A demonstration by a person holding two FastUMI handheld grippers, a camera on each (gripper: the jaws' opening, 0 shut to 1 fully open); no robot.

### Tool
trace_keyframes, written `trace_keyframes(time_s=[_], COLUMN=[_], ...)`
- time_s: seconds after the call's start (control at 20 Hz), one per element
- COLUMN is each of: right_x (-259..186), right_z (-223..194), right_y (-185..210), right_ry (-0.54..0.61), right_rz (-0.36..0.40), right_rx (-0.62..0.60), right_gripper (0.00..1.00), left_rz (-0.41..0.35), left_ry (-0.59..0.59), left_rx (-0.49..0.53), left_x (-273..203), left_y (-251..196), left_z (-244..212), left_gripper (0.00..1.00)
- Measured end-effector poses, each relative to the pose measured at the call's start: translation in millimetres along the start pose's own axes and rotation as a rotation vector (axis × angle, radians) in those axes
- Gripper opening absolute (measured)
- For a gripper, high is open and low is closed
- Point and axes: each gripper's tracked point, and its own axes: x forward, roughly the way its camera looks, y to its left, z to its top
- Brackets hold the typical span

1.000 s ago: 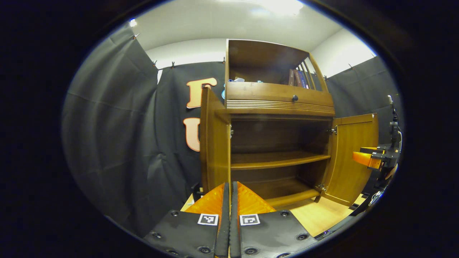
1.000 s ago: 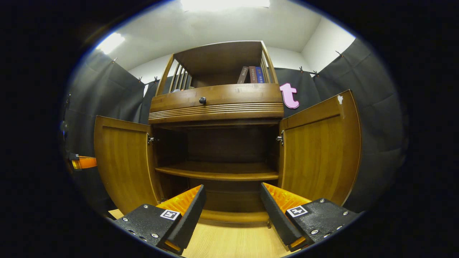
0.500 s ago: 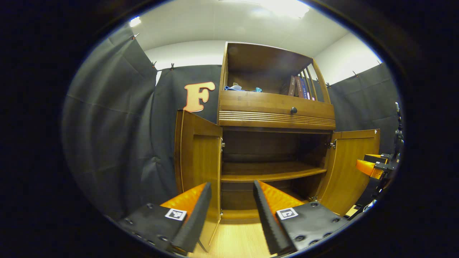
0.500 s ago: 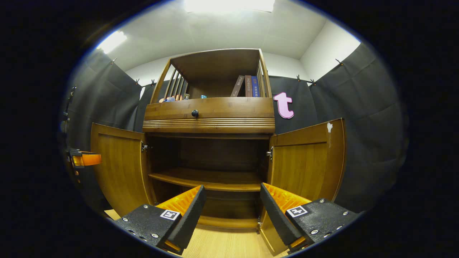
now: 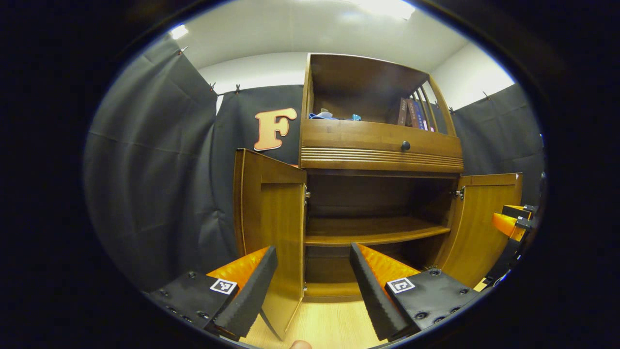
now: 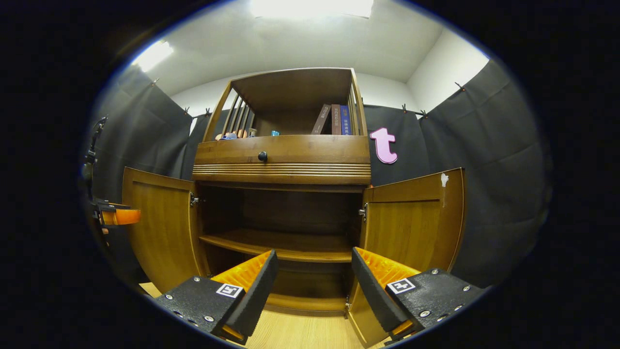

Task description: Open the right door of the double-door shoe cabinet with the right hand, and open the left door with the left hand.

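The wooden shoe cabinet stands ahead with both doors swung wide. Its left door and right door hang open, baring a dark inside with a shelf. My left gripper is open in front of the left door's edge, holding nothing. My right gripper is open before the cabinet's lower opening, near the right door. The right gripper also shows at the far right of the left gripper view, and the left gripper at the far left of the right gripper view.
A drawer with a dark round knob sits above the doors. The top shelf holds books and small items. Black cloth walls close in both sides. Light wooden floor lies in front of the cabinet.
My left gripper went from shut to open and drew back from the left door, which swung wider. The right gripper pulled back slightly and stayed open.
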Motion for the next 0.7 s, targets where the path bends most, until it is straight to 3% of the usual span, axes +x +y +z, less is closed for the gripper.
trace_keyframes(time_s=[0.1, 0.15, 0.7], right_x=[1.1, 1.4, 3.0], right_z=[0.2, 0.5, -3.7], right_y=[1.4, 2.6, 8.9], right_ry=[-0.001, -0.003, -0.002], right_rz=[0.003, 0.005, 0.019], right_rx=[-0.001, 0.000, 0.004], right_gripper=[1.00, 0.93, 0.93], left_rz=[-0.001, -0.004, -0.003], left_ry=[0.002, -0.003, 0.001], left_rx=[-0.003, -0.001, 0.011], left_x=[0.4, 0.5, -0.5], left_y=[-0.2, -0.8, 0.3], left_z=[-0.6, 0.5, -6.9], left_gripper=[0.99, 0.99, 0.99])
